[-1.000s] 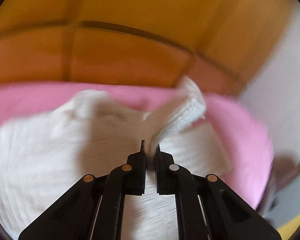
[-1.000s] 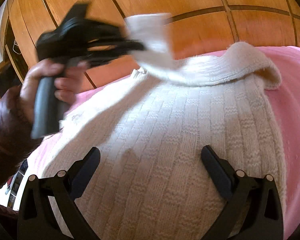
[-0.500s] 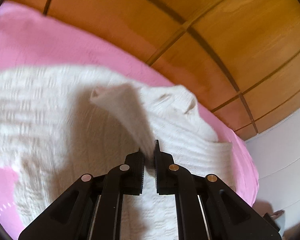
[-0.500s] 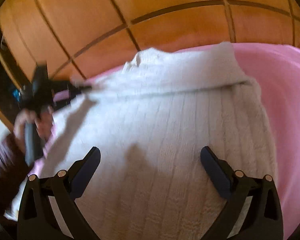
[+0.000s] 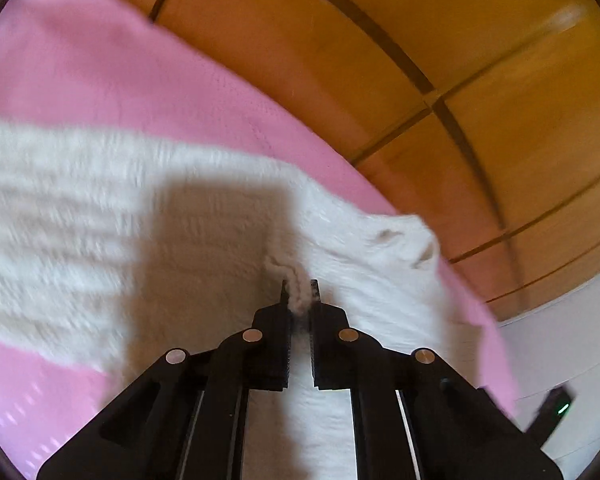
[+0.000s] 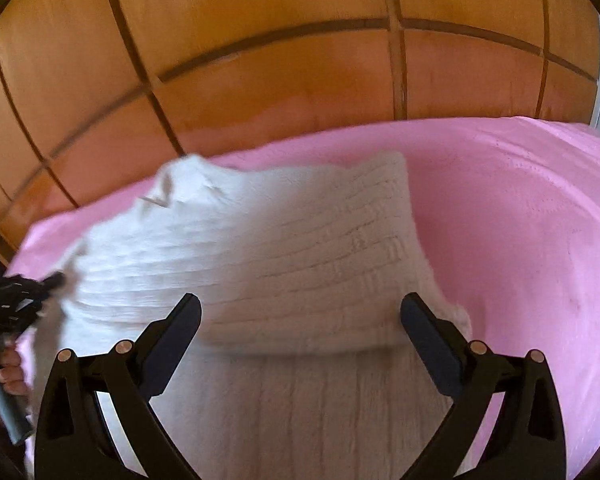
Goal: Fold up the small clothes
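Left gripper [image 5: 299, 292] jaws pinch the white sweater's [image 6: 268, 248] sleeve cuff [image 5: 294, 280] to lay it across the body, right gripper [image 6: 300, 320] jaws wide open, hovering empty over it.

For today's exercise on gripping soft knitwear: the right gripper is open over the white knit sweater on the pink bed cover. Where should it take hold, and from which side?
Judging from the right wrist view, the right gripper might best pinch the sweater at its free right-hand corner, coming in from the bare pink cover. That edge sits raised and clear, opposite the left gripper, which already pinches the other side.
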The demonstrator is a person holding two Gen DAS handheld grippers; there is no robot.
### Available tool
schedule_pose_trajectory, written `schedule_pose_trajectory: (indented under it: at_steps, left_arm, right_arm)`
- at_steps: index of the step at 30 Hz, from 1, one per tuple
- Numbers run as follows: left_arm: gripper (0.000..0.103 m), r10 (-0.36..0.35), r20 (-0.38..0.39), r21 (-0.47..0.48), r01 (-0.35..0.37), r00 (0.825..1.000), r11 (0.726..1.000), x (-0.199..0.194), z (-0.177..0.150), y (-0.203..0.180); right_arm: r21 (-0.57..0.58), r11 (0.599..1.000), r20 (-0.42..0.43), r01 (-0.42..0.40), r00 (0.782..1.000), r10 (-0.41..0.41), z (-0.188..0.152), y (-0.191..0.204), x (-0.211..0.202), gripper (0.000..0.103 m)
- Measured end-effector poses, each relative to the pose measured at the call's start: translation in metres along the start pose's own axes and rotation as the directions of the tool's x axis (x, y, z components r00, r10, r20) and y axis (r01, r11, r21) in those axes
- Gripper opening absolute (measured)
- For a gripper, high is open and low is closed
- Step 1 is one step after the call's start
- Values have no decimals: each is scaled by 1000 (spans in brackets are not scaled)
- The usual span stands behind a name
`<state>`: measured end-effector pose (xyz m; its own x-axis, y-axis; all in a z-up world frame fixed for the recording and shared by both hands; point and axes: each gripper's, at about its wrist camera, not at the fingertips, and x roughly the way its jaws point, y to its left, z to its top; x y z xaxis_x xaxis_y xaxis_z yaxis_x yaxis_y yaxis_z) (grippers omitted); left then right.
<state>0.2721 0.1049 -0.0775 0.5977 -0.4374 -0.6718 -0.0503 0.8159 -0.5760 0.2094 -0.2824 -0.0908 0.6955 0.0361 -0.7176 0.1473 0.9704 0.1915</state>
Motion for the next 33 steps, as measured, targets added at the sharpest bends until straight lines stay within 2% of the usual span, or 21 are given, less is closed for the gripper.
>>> schedule_pose_trajectory:
  at_steps: [2,4,7,12,16,18,21,23,24,27,30,33]
  left_arm:
    - [6,97,24,89,-99,995,991,6,1,-6]
    - [7,166,20,141,-167,986,976,16,-1,-6]
    - [12,140,5,98,-139,990,985,9,-6,5]
    - [39,102,13,77,-102,995,992,-36,-19,26]
    - [41,108,54,19,-109,993,994,-81,-30,55]
    - [41,108,85,-58,-104,990,993,-107,-33,84]
    - [43,141,162,-171,-113,977,979,-143,-33,125]
    - [48,200,198,-287,-138,960,948,-168,-31,163]
    - [48,225,218,-361,-135,950,923,-184,-30,187]
    - [48,266,272,-510,-96,925,855,-219,-28,241]
    - [48,312,309,-601,-69,898,796,-243,-25,279]
    - [47,296,329,-671,1,897,742,-252,-19,312]
  right_arm:
    - [-22,999,-49,47,998,-48,-7,2,17,101]
    - [-86,991,-25,103,994,-106,-13,11,24,101]
    - [-111,984,13,140,990,-139,-16,13,26,101]
    - [-106,986,20,130,992,-128,-18,10,26,101]
    - [-105,986,27,130,991,-128,-17,11,26,101]
    - [-107,986,28,131,991,-129,-17,10,24,101]
    - [-109,984,33,137,990,-134,-18,12,23,101]
    - [-112,983,36,143,989,-140,-18,13,23,101]
    - [-112,983,37,146,989,-143,-19,14,23,101]
    - [-115,982,40,153,988,-149,-19,14,22,101]
    - [-117,980,41,158,987,-154,-19,14,21,101]
    - [-121,979,42,163,986,-159,-18,15,21,101]
